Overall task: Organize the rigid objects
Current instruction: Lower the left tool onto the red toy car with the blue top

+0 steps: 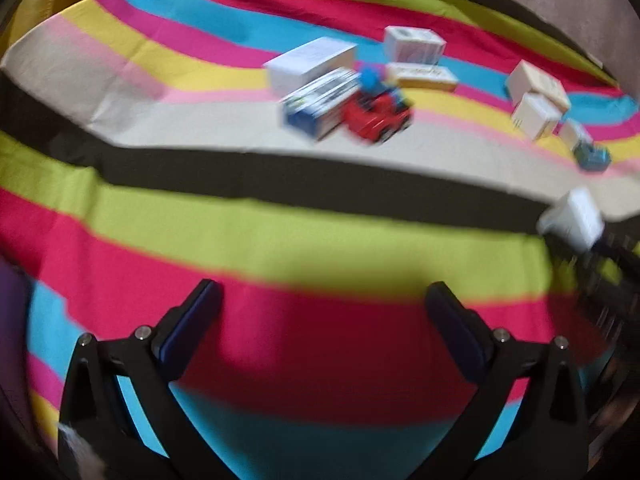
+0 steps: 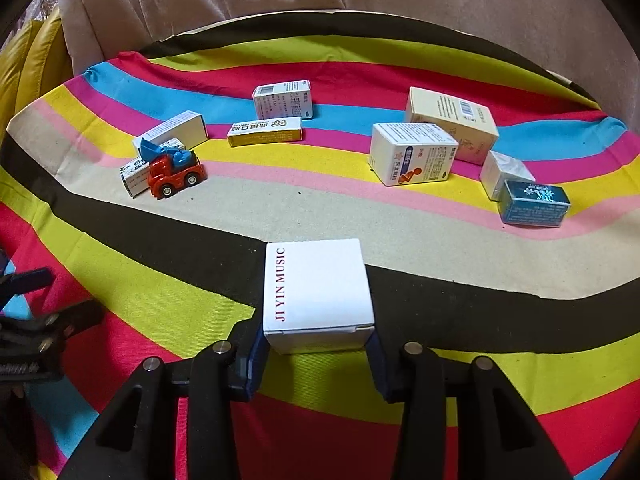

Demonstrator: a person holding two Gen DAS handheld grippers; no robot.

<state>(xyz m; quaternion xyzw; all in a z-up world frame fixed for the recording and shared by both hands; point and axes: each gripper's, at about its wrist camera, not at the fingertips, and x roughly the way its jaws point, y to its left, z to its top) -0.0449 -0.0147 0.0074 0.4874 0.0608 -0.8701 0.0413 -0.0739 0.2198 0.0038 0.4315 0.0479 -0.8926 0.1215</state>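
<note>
We hold a white box [image 2: 318, 294] printed "JI YIN MUSIC" clamped in our right gripper [image 2: 318, 354], its blue pads pressing on both sides of the box above the striped cloth [image 2: 160, 304]. Our left gripper [image 1: 322, 320] stands spread wide with nothing between its fingers, over the red and green stripes; this view is blurred. In the right wrist view it shows at the left edge.

Farther back on the cloth, a red toy truck [image 2: 176, 174] with a blue scoop stands touching a small white carton [image 2: 134, 178], with a longer white carton [image 2: 176, 130] just behind. Near the middle lie a yellow-edged flat carton [image 2: 264, 131] and, behind it, a white carton with a barcode [image 2: 283, 99]. To the right sit a cream carton [image 2: 452, 122], a white and blue carton [image 2: 412, 154] touching it, a small silvery carton [image 2: 502, 172] and a blue box [image 2: 534, 203].
</note>
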